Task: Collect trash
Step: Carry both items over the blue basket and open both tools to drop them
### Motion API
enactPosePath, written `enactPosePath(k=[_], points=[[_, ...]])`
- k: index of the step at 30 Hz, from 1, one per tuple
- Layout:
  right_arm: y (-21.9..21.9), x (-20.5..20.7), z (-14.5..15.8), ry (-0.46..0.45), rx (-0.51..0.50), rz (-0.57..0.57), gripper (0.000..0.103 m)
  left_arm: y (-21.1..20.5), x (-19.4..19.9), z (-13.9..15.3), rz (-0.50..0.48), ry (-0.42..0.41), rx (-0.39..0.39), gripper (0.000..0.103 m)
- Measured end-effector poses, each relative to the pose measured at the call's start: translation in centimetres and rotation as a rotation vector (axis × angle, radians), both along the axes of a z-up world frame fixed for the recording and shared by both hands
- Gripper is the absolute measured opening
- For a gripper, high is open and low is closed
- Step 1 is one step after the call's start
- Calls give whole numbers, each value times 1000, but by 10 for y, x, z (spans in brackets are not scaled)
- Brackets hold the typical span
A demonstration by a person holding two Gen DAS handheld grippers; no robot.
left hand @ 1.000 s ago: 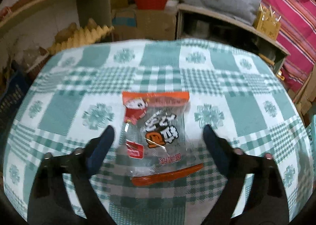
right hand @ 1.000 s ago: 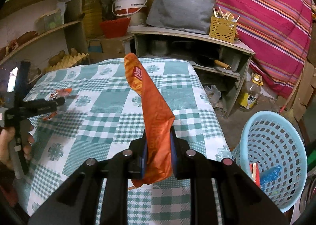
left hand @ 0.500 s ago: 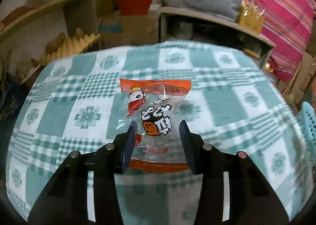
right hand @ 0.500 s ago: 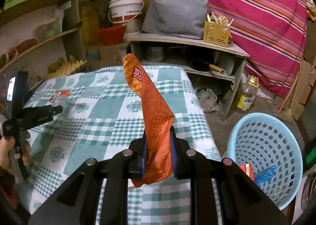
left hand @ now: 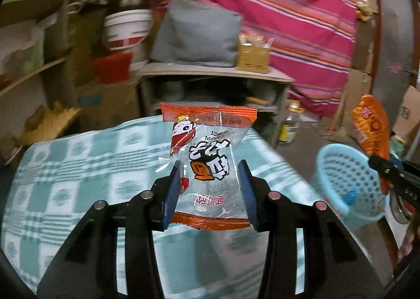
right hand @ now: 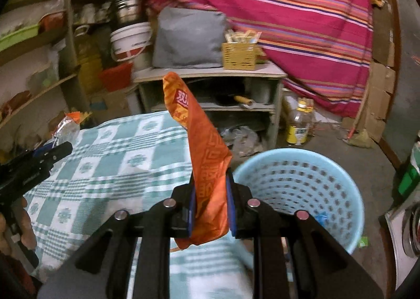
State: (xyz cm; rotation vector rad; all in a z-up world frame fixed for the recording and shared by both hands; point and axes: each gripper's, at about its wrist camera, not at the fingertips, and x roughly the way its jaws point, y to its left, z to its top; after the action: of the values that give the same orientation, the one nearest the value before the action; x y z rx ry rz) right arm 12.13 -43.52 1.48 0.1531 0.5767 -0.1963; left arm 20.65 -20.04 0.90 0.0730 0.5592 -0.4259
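Left fingers (left hand: pixel 175 188) pinching clear wrapper (left hand: pixel 208 165), lifted

Table (right hand: pixel 110 162) under green-white checked cloth, nothing seen lying on it. Floor (right hand: pixel 328 138): pale blue basket (right hand: pixel 341 194), yellow-labelled bottle (right hand: pixel 299 125).

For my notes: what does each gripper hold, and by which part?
Left gripper: clear snack wrapper, by its lower side edges. Right gripper: orange wrapper, near its lower end.
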Motion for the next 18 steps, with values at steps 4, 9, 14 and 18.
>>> enactPosePath(k=[4, 9, 14, 18], points=[[-38, -22, 3, -11, 11, -71, 20, -44, -12, -1, -78, -5, -20, 42], [-88, -45, -1, -19, 21, -154, 20, -105, -25, -9, -185, 8, -34, 42], [-130, -56, -11, -10, 67, -217, 20, -162, -38, -23, -283, 32, -34, 42], [-146, -60, -16, -2, 84, -246, 20, -202, -40, -36, -343, 57, -27, 43]])
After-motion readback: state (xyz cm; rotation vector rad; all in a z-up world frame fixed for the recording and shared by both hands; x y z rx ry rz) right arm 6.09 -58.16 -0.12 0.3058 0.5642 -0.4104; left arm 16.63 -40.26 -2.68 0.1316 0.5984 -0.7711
